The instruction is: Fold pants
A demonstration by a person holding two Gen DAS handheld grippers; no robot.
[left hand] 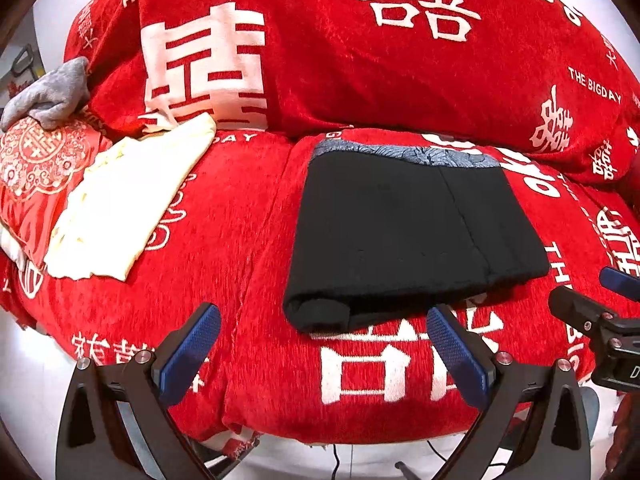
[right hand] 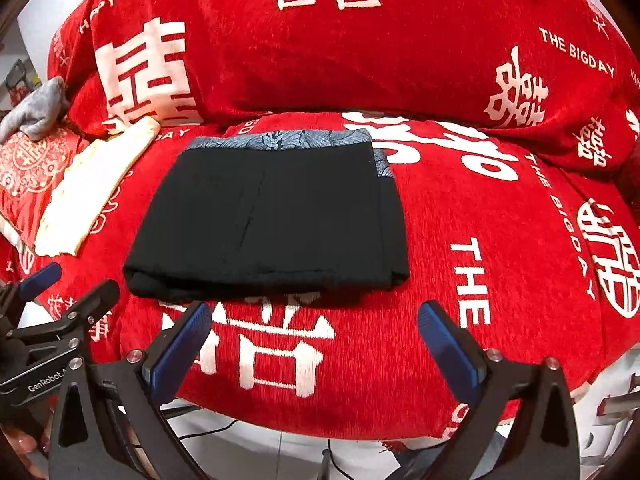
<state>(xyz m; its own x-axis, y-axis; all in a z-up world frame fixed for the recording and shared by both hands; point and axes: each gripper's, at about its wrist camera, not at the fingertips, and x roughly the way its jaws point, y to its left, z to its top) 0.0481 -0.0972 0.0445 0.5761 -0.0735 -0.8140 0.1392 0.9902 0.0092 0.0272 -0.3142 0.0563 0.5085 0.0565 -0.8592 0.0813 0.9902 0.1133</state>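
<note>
sofa cover: red cover (left hand: 256, 380) with white wedding lettering, draped over seat and backrest; it carries everything here.
pants: black pants (left hand: 400, 236) lie on the seat, already folded into a compact, roughly square stack, a blue-grey patterned band (left hand: 400, 154) showing along the far edge; the near edge is a rounded fold.
cream cloth: a pale folded cloth (left hand: 128, 200) lies to the left, apart from the pants.
grey cloth: a grey piece (left hand: 52, 96) sits far left on a patterned cushion (left hand: 36, 160).
left hand-held gripper: left hand-held gripper (left hand: 324, 344) spread wide, empty, just near of the pants' near-left corner.
right hand-held gripper: right hand-held gripper (right hand: 316, 344) spread wide, empty, near of the pants' near edge.
step: folding looks finished or nearly so; both tools are off the fabric.
next move: judged, either a last tidy of the near edge or moving the stack aside, which needs a grip on both near corners to keep the layers together.
</note>
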